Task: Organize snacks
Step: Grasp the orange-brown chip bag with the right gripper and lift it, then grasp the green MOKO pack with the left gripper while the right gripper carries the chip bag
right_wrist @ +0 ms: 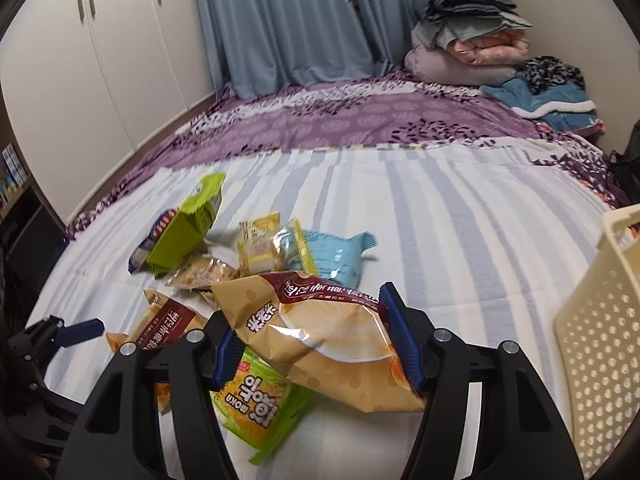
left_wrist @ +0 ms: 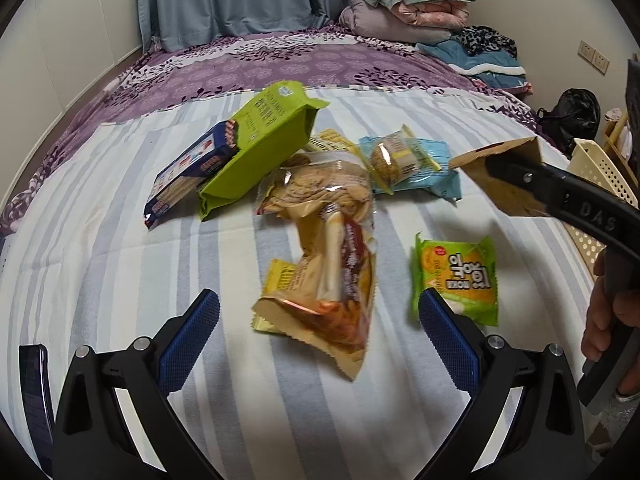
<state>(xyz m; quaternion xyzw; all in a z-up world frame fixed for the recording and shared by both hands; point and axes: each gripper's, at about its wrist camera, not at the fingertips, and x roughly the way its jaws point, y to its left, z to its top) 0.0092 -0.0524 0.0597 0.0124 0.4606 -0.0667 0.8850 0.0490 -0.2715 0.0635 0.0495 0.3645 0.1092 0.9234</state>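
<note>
Snack packs lie on a striped bed sheet [left_wrist: 100, 280]. My right gripper [right_wrist: 316, 340] is shut on a tan snack bag [right_wrist: 320, 336] and holds it above the bed; the bag also shows in the left wrist view [left_wrist: 508, 176]. My left gripper [left_wrist: 320, 328] is open above a tan and red snack bag [left_wrist: 332, 280]. A green corn snack pack [left_wrist: 460, 280] lies beside its right finger and under the held bag in the right wrist view [right_wrist: 260, 408]. A lime green box [left_wrist: 260, 152], a blue biscuit box [left_wrist: 188, 172] and a light blue pack [left_wrist: 416, 168] lie farther back.
A cream perforated basket [right_wrist: 600, 340] stands at the bed's right edge, also in the left wrist view [left_wrist: 600, 176]. Folded blankets [right_wrist: 472, 40] are stacked at the far end. White wardrobe doors [right_wrist: 100, 60] stand left and blue curtains [right_wrist: 288, 20] hang behind.
</note>
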